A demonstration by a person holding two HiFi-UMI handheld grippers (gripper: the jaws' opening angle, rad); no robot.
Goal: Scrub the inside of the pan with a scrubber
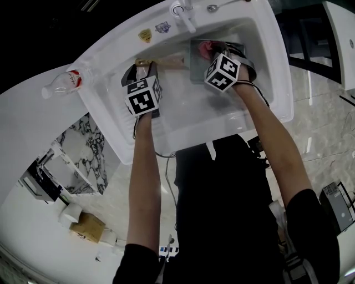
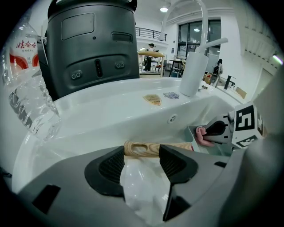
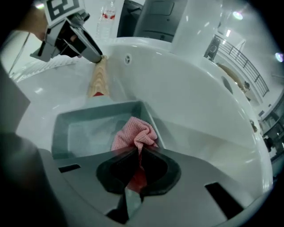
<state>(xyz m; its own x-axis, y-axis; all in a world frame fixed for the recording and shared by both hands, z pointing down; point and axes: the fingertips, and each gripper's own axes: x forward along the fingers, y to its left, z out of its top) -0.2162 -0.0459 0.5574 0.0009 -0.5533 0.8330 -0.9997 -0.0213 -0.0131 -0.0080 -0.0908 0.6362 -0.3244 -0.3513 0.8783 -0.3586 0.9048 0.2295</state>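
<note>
Pink mesh scrubber (image 3: 135, 135) clenched in right gripper (image 3: 137, 166), inside grey square pan (image 3: 84, 122), near its right wall, frame centre, in white sink (image 3: 186, 102). Left gripper (image 2: 140, 162) spread wide, tips over wooden handle (image 2: 142, 148), lower centre.

**A bright white room around the sink**

We stand at a white sink (image 1: 119, 141) set in a white counter (image 1: 39, 111) with a curved edge. The floor (image 1: 324, 127) is pale, glossy stone tile. By the sink's near left corner, lower down, we see a black-and-white marbled shelf unit (image 1: 83, 147), with a cardboard box (image 1: 86, 226) on the floor near it. Past the far right corner stands a dark frame (image 1: 299, 30) beside a white table (image 1: 341, 44). Across the room, tall dark-framed windows (image 2: 195, 37) meet white walls (image 2: 255, 40), a railing (image 2: 148, 32) runs higher up, and a ceiling lamp (image 2: 164, 9) is lit.
</note>
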